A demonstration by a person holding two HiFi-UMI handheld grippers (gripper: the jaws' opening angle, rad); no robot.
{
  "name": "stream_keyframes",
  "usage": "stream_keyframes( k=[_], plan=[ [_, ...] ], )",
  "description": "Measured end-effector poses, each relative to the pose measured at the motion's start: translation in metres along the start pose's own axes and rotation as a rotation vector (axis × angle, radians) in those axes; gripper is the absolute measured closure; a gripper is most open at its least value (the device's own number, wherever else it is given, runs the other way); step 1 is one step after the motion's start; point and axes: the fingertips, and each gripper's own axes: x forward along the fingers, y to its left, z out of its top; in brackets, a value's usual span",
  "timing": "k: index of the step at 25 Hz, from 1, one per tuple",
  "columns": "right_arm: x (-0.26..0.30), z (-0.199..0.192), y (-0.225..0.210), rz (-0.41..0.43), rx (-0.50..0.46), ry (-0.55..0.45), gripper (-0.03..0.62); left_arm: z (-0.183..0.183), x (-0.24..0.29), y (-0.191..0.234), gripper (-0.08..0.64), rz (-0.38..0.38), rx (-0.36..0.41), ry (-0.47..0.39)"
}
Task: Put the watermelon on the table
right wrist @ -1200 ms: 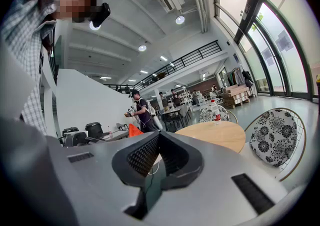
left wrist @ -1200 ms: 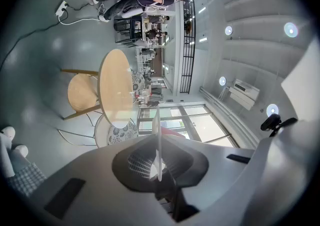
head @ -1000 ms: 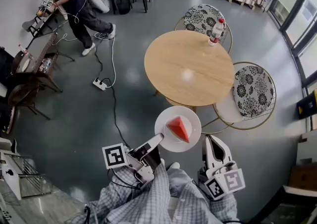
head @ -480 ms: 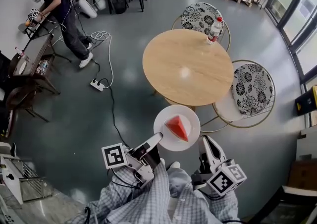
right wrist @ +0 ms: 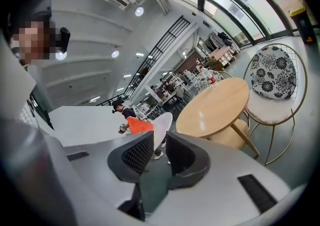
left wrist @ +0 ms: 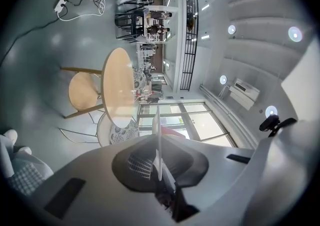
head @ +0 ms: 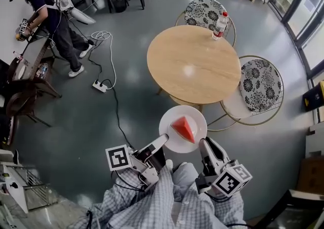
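Observation:
A red wedge of watermelon (head: 184,128) lies on a round white plate (head: 172,121) held out in the air short of the round wooden table (head: 194,66). My left gripper (head: 163,143) is shut on the plate's near rim. In the left gripper view that rim (left wrist: 158,140) runs edge-on between the jaws of the left gripper (left wrist: 158,145), with a sliver of the watermelon (left wrist: 172,132) behind. My right gripper (head: 206,145) hangs just right of the plate, open and empty. In the right gripper view the plate (right wrist: 161,124) and the wedge (right wrist: 139,125) show beyond the right gripper (right wrist: 159,151).
A water bottle (head: 219,25) stands at the table's far edge. Two patterned chairs (head: 260,90) (head: 204,12) stand round the table. A power strip (head: 99,86) with cables lies on the floor to the left. A person (head: 48,17) works at a bench far left.
My right gripper has rolled and sunk a little beside the plate. The left gripper and plate have kept still. The person at far left has stepped further left.

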Motion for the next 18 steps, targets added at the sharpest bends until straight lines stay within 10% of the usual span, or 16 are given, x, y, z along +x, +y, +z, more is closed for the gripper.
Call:
stream_keyframes(
  k=[18],
  plan=[
    [0.029, 0.022, -0.050, -0.054, 0.009, 0.021, 0.515, 0.020, 0.052, 0.025, 0.535, 0.033, 0.015, 0.007]
  ],
)
